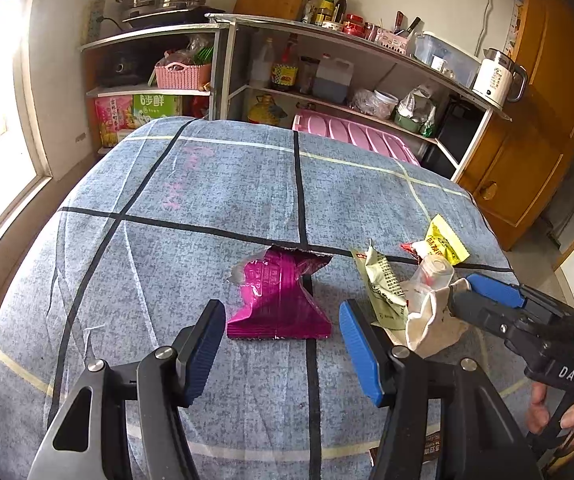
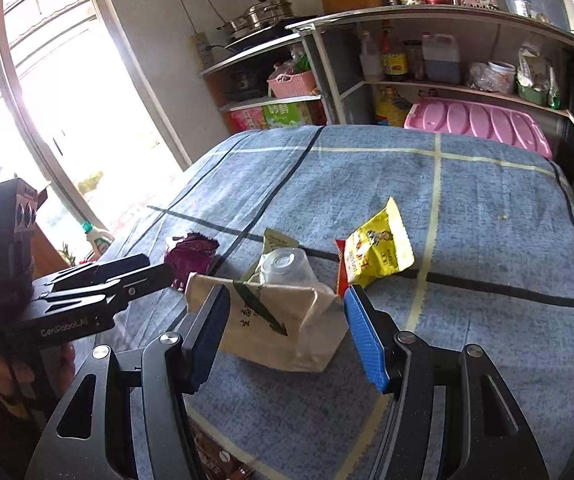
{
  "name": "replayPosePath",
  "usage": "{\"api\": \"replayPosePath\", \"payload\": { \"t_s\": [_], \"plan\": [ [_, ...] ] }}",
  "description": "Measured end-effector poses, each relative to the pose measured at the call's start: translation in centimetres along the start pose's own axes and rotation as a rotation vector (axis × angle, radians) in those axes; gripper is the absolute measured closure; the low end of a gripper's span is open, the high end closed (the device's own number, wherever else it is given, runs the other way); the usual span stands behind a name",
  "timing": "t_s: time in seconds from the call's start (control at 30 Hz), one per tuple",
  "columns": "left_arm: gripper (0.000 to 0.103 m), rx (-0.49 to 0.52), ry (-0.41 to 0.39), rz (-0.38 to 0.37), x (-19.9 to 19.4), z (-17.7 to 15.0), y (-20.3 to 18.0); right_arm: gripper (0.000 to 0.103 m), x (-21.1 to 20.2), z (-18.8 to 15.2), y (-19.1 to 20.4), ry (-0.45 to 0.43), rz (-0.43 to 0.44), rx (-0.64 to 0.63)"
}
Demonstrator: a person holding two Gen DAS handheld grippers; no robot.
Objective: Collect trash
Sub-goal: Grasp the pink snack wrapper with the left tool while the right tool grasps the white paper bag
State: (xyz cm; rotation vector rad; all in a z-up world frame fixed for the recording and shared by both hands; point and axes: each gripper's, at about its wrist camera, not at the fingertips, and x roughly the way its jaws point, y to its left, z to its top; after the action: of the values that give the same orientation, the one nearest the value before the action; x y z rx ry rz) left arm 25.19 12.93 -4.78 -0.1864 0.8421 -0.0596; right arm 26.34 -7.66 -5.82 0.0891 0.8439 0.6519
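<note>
A crumpled magenta wrapper (image 1: 283, 300) lies on the blue-grey checked cloth (image 1: 207, 200), just ahead of my left gripper (image 1: 283, 348). That gripper is open and the wrapper sits in line with the gap, untouched. To its right lie a green wrapper (image 1: 385, 288), a clear plastic cup (image 1: 433, 276), a yellow packet (image 1: 445, 240) and a cream paper bag (image 1: 431, 324). My right gripper (image 2: 287, 340) is open with the cream bag (image 2: 287, 328) between its fingers, and no squeeze shows. Behind the bag are the cup (image 2: 287, 268) and the yellow packet (image 2: 379, 252). The magenta wrapper (image 2: 191, 256) lies by the left gripper (image 2: 159, 266).
Metal shelves (image 1: 327, 40) with bottles, a pink basket and a pink crate (image 1: 359, 136) stand behind the table. A white kettle (image 1: 495, 76) and a wooden cabinet (image 1: 527, 152) are at the right, a bright window (image 2: 47, 100) at the left. A brown wrapper (image 1: 431, 446) hangs at the near edge.
</note>
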Motion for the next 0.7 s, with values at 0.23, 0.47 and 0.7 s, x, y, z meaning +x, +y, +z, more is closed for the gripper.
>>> {"api": "replayPosePath", "payload": {
  "t_s": [0.23, 0.47, 0.7],
  "plan": [
    [0.044, -0.009, 0.011, -0.002, 0.7, 0.1, 0.6, 0.043, -0.4, -1.4, 1.9, 0.072, 0.114, -0.06],
    [0.044, -0.014, 0.012, 0.001, 0.8, -0.1, 0.9, 0.043, 0.0, 0.7, 0.0, -0.016, 0.011, -0.009],
    [0.044, -0.018, 0.019, -0.003, 0.9, -0.1, 1.0, 0.043, 2.2, 0.6, -1.0, 0.056, 0.144, 0.058]
  ]
}}
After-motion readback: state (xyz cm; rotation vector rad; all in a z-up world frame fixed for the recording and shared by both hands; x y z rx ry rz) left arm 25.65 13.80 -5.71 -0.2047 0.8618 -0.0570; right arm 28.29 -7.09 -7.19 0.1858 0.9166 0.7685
